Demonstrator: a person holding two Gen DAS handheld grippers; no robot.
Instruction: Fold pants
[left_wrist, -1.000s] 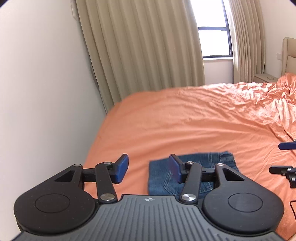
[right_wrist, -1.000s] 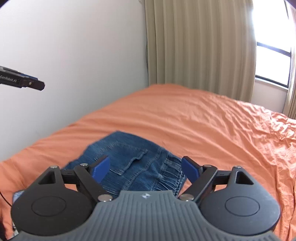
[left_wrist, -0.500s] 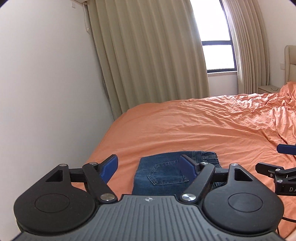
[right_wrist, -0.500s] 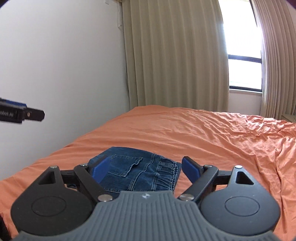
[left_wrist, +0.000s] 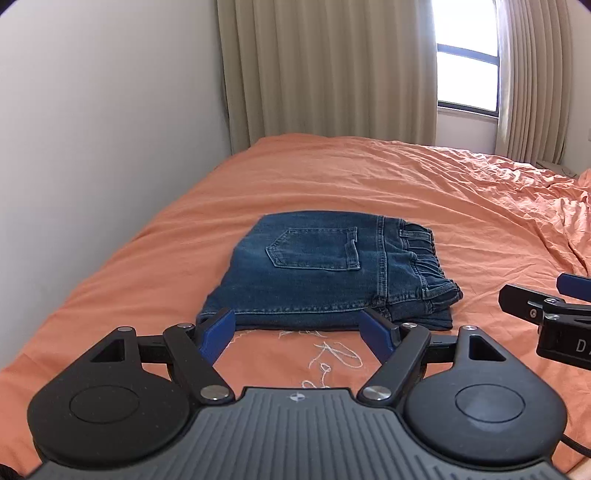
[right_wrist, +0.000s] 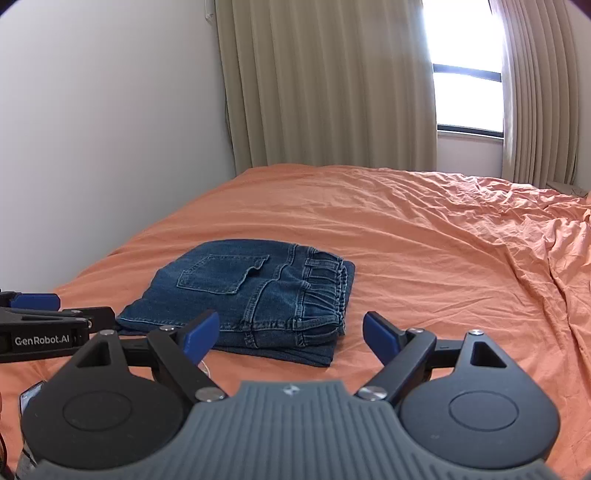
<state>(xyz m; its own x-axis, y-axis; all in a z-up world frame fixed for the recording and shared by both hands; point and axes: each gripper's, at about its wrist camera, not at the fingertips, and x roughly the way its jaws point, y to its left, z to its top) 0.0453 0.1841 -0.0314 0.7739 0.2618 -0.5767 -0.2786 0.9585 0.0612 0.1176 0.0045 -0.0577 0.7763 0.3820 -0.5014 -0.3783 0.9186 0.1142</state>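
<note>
Blue denim pants (left_wrist: 328, 273) lie folded into a compact rectangle on the orange bed, back pocket up, waistband to the right. They also show in the right wrist view (right_wrist: 255, 295). My left gripper (left_wrist: 297, 332) is open and empty, hovering just in front of the near edge of the pants. My right gripper (right_wrist: 291, 334) is open and empty, in front of the pants' right near corner. Each gripper shows at the edge of the other's view: the right one (left_wrist: 546, 310) and the left one (right_wrist: 48, 321).
The orange bedsheet (left_wrist: 369, 184) covers the bed, wrinkled toward the right (right_wrist: 535, 240). A white wall (left_wrist: 92, 147) runs along the bed's left side. Beige curtains (right_wrist: 332, 85) and a bright window (right_wrist: 465, 96) stand behind the bed.
Both grippers have pulled back and up from the pants. The pants lie farther ahead and fully in view. The left gripper's jaws have widened.
</note>
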